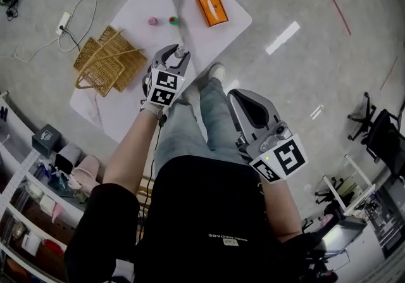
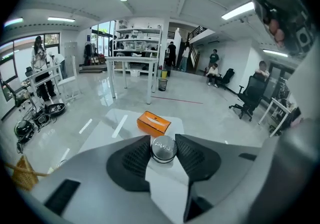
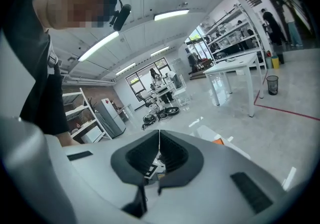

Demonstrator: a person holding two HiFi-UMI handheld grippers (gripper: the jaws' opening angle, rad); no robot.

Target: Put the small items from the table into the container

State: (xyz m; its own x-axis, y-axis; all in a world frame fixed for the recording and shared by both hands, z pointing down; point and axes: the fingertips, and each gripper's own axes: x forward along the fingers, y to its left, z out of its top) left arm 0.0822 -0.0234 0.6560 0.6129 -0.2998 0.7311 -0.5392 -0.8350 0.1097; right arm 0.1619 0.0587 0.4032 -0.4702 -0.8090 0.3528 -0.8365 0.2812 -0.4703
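My left gripper (image 1: 174, 55) is held above the near edge of the white table (image 1: 136, 12), shut on a small round silver tin (image 1: 180, 54). In the left gripper view the silver tin (image 2: 163, 148) sits pinched between the two black pads (image 2: 134, 157). A pink item (image 1: 152, 21) and a red-and-green item (image 1: 173, 20) lie on the table. The wicker basket (image 1: 104, 60) lies at the table's left side. My right gripper (image 1: 235, 95) hangs lower right by the person's leg, jaws shut and empty, with its tips meeting in the right gripper view (image 3: 159, 140).
An orange box (image 1: 211, 7) lies at the table's far right, also seen as the orange box (image 2: 153, 123) beyond the tin. A power strip with its cable (image 1: 63, 21) lies on the floor to the left. Shelves (image 1: 38, 174) stand at lower left, office chairs (image 1: 380, 133) at right.
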